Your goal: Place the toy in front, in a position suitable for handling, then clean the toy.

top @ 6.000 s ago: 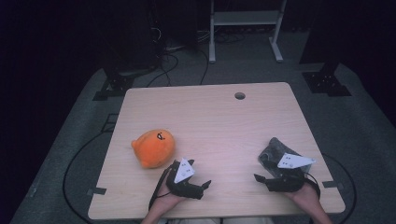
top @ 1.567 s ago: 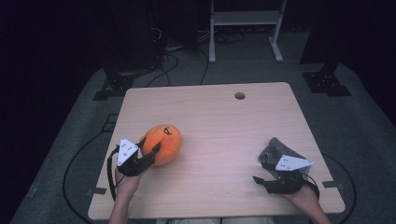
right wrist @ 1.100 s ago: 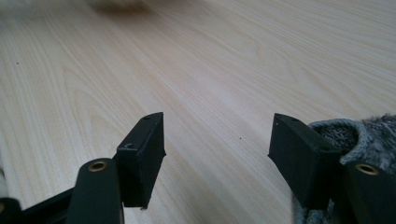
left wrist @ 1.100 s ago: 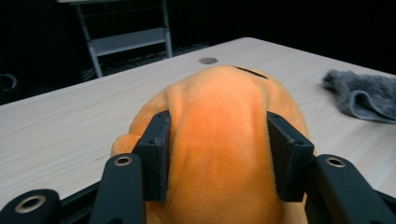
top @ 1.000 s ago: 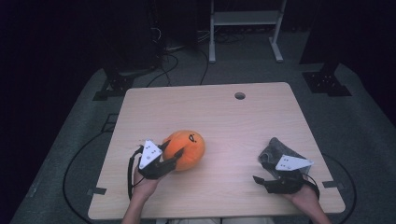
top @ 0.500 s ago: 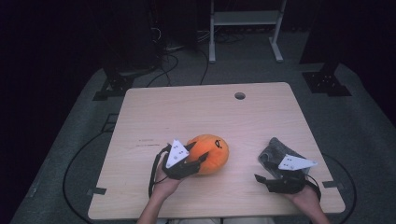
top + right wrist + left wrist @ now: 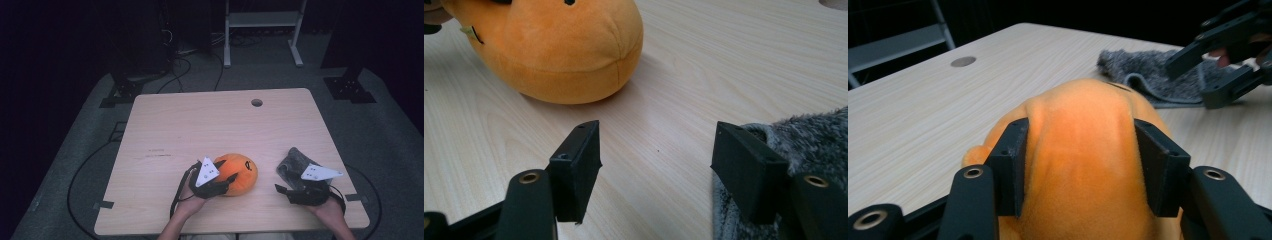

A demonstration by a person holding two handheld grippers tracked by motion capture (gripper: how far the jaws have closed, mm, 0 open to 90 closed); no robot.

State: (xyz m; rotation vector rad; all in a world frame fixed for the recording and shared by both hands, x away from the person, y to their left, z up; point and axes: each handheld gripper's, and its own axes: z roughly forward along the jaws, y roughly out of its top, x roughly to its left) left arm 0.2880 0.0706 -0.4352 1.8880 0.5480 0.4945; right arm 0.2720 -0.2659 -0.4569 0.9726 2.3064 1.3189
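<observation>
An orange plush toy (image 7: pixel 241 171) (image 7: pixel 559 45) rests on the wooden table (image 7: pixel 200 125) near the front middle. My left gripper (image 7: pixel 223 176) (image 7: pixel 1080 160) grips its near side, and the soft body (image 7: pixel 1078 140) bulges between the pads. Those jaws have just been opening a little, with the toy still pressed between them. A grey furry cloth (image 7: pixel 291 159) (image 7: pixel 1143 75) (image 7: pixel 819 135) lies to the right. My right gripper (image 7: pixel 282 182) (image 7: pixel 656 155) stands open at the cloth's near edge, with bare table between the jaws, and it also appears in the left gripper view (image 7: pixel 1218 60).
A round cable hole (image 7: pixel 256 102) (image 7: pixel 963 61) sits near the table's far edge. Black stands and cables lie on the dark floor beyond, with a white metal frame (image 7: pixel 262 30) behind. The table's left and far parts are bare wood.
My left gripper has carried the orange plush toy rightward and slightly nearer, from the table's left to its front middle. The right gripper and the grey cloth have stayed put.
</observation>
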